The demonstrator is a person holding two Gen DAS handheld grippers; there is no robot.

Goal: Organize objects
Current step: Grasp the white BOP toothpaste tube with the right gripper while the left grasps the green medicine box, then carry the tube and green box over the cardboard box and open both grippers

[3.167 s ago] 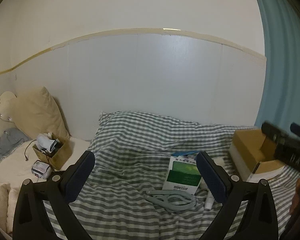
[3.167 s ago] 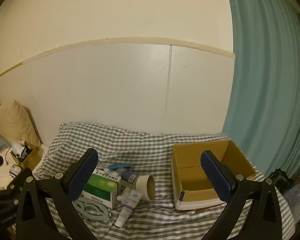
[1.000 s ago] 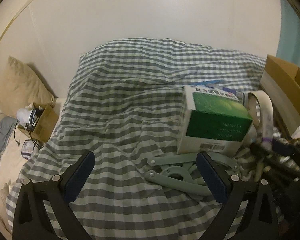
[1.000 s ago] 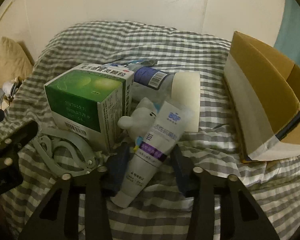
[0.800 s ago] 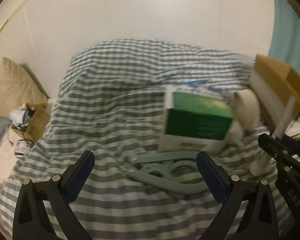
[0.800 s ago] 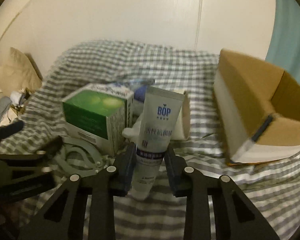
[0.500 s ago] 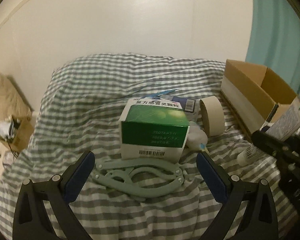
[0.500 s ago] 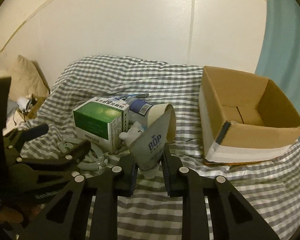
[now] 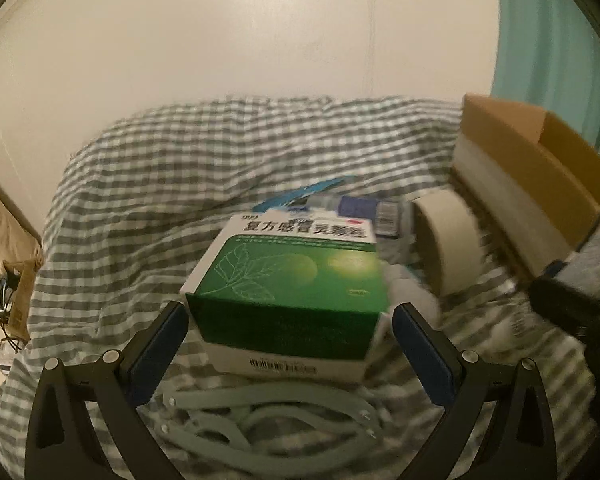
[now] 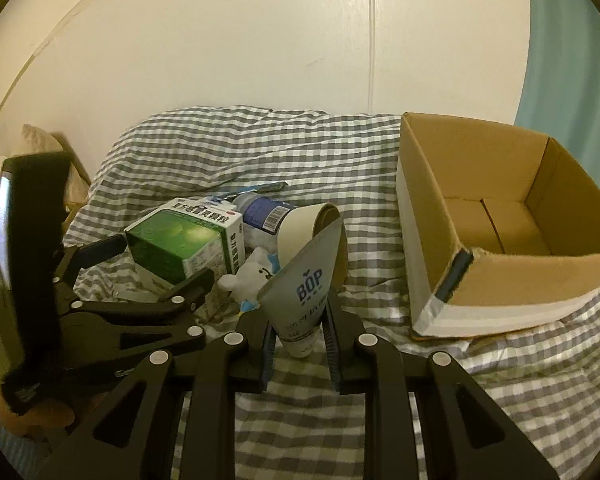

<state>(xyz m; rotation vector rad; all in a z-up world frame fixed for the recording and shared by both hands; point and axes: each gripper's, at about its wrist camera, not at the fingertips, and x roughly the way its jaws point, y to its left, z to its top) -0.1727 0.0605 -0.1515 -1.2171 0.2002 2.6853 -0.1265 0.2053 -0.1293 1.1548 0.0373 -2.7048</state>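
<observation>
My right gripper [image 10: 298, 330] is shut on a grey BOP tube [image 10: 306, 288], held upright above the bed, left of an open cardboard box [image 10: 496, 216]. My left gripper [image 9: 288, 322] is open, its fingers on either side of a green and white medicine box [image 9: 292, 280], not touching it; this box also shows in the right wrist view [image 10: 184, 242]. Beside it lie a roll of tape [image 9: 444, 240], a blue-labelled bottle [image 10: 264, 210], a small white bear toy [image 10: 248, 274] and grey-green hangers [image 9: 268, 420]. The cardboard box also shows at the right of the left wrist view [image 9: 528, 176].
Everything lies on a grey checked bedcover [image 10: 300, 148] against a white wall. A teal curtain [image 10: 572, 60] hangs at the right. A small brown box with clutter [image 9: 16, 292] sits at the far left beside a pillow.
My right gripper closed on the tube, lifted it off the bed and carried it toward the cardboard box. My left gripper moved in until its fingers flank the medicine box.
</observation>
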